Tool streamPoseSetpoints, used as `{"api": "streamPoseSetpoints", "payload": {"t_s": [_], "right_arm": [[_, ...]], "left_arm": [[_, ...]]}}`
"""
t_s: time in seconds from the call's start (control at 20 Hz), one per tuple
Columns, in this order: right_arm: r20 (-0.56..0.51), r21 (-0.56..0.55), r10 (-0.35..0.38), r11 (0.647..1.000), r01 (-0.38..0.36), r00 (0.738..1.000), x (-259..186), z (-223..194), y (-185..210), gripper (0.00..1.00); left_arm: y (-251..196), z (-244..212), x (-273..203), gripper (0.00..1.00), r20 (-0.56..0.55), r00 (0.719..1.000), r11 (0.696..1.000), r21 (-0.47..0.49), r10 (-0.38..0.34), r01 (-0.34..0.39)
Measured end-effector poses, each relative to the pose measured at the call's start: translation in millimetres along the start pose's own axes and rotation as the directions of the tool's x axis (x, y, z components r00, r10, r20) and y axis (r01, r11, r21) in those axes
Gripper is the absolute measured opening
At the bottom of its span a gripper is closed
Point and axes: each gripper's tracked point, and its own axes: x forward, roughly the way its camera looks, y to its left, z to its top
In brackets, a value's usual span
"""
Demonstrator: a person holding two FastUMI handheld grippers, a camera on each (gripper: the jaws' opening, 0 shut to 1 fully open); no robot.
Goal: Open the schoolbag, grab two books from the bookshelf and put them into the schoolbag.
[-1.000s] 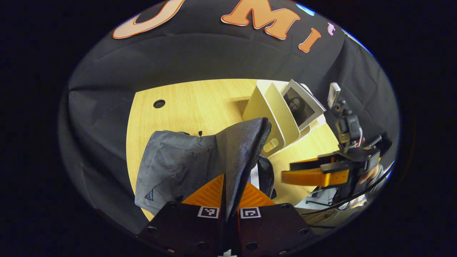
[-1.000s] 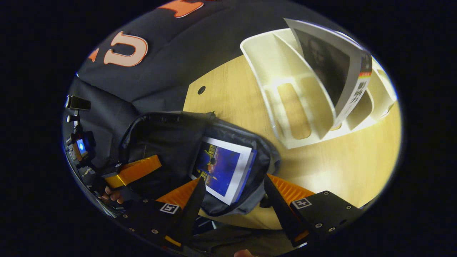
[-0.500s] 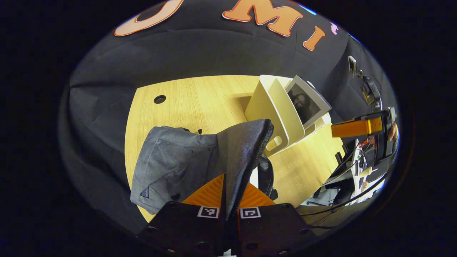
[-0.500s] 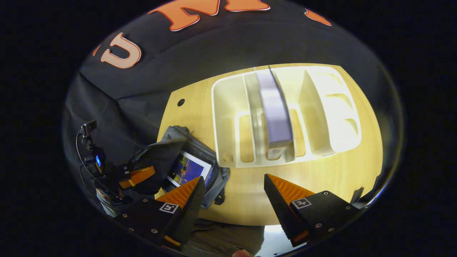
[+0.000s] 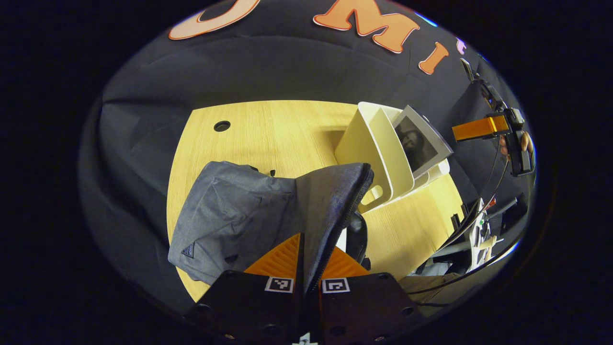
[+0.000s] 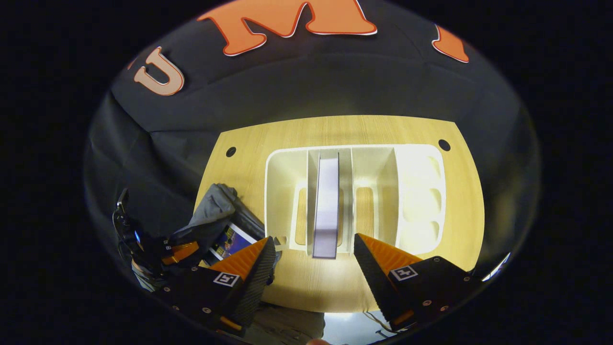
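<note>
In the left gripper view my left gripper point(image 5: 311, 249) is shut on the front flap of the grey schoolbag point(image 5: 249, 215), holding the zipped edge up so the bag stands open. A book with a blue cover point(image 6: 230, 239) lies inside the bag point(image 6: 210, 218). The cream bookshelf point(image 6: 416, 191) stands upright on the wooden table, with one book point(image 6: 326, 206) edge-on in its second slot; the same book point(image 5: 419, 141) shows a dark portrait cover. My right gripper point(image 6: 313, 249) hangs open above the near end of that book. It also shows farther off point(image 5: 479, 128).
The wooden table point(image 6: 469, 201) has cable holes at its back left point(image 6: 231, 152) and back right point(image 6: 444, 144). Black cloth walls surround it. Cables and equipment point(image 5: 479, 225) sit off the table's right side. Bare tabletop lies between bag and shelf.
My right gripper has left the bag and risen over the bookshelf, now lined up above the standing book. My left gripper has kept its hold on the bag flap.
</note>
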Motion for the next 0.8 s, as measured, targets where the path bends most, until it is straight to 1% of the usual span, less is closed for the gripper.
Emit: {"api": "streamPoseSetpoints", "payload": {"t_s": [0.3, 0.35, 0.4, 0.5, 0.55, 0.6, 0.65, 0.7, 0.75, 0.8], "right_arm": [[-0.085, -0.018, -0.017, 1.0, 0.015, 0.996, 52, 13, -18, 0.97], [-0.101, -0.015, -0.011, 1.0, 0.01, 0.995, 60, 13, -19, 0.82], [-0.112, -0.008, -0.008, 1.0, 0.007, 0.994, 67, 13, -19, 0.94], [-0.138, 0.004, -0.006, 1.0, 0.007, 0.99, 80, 12, -19, 0.88], [-0.148, 0.003, -0.007, 1.0, 0.008, 0.989, 86, 11, -19, 0.8], [-0.154, 0.003, -0.004, 1.0, 0.005, 0.988, 91, 10, -17, 0.66], [-0.161, 0.005, -0.001, 1.0, 0.002, 0.987, 96, 8, -16, 0.68], [-0.166, 0.012, -0.005, 1.0, 0.007, 0.986, 99, 8, -16, 0.64], [-0.17, 0.021, -0.014, 1.0, 0.018, 0.985, 103, 5, -18, 0.55], [-0.162, 0.024, -0.031, 0.999, 0.035, 0.986, 100, 8, -21, 0.52]], "left_arm": [[-3, -3, 5, 0.07, -0.005, 0.999, 0.996, -0.074, 0.048, -0.048], [-3, -3, 6, 0.08, -0.006, 0.998, 0.995, -0.08, 0.06, -0.06], [-3, -3, 5, 0.07, -0.007, 0.997, 0.994, -0.087, 0.072, -0.072], [-3, -2, 5, 0.07, -0.008, 0.996, 0.99, -0.1, 0.094, -0.095], [-4, -3, 5, 0.08, -0.009, 0.995, 0.989, -0.109, 0.104, -0.105], [-5, -3, 4, 0.07, -0.011, 0.994, 0.987, -0.116, 0.111, -0.112], [-6, -4, 5, 0.07, -0.012, 0.993, 0.986, -0.121, 0.118, -0.119], [-5, -4, 5, 0.08, -0.012, 0.992, 0.984, -0.124, 0.125, -0.126], [-5, -4, 5, 0.08, -0.014, 0.991, 0.983, -0.124, 0.132, -0.133], [-5, -5, 5, 0.08, -0.017, 0.99, 0.982, -0.126, 0.139, -0.14]]}}
